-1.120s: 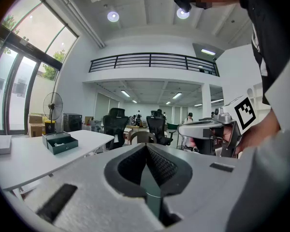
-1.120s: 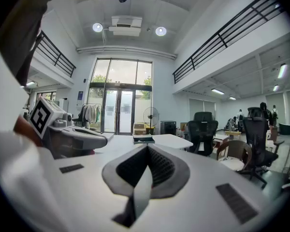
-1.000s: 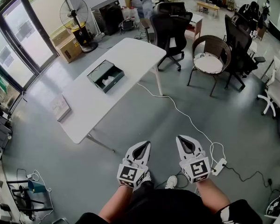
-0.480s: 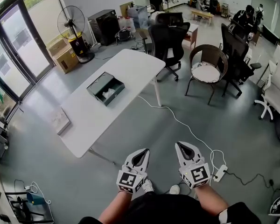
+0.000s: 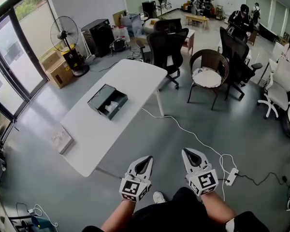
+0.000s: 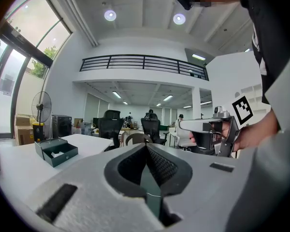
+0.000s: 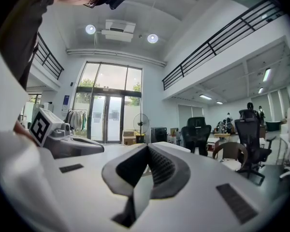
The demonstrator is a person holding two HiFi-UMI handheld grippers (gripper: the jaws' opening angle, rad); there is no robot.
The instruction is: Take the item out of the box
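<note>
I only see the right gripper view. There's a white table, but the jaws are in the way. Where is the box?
Observer: In the head view the box sits open on the white table, about halfway along it.
Operator: Is something inside?
Observer: Yes, a pale item lies in it, too small to tell what it is.
Operator: Is my other gripper holding anything?
Observer: No. The left gripper has its jaws together, with nothing between them.

place: open office | evidence: swivel chairs point(image 5: 165, 45); white table point(image 5: 135, 76); mezzanine railing point(image 6: 142, 62)
</note>
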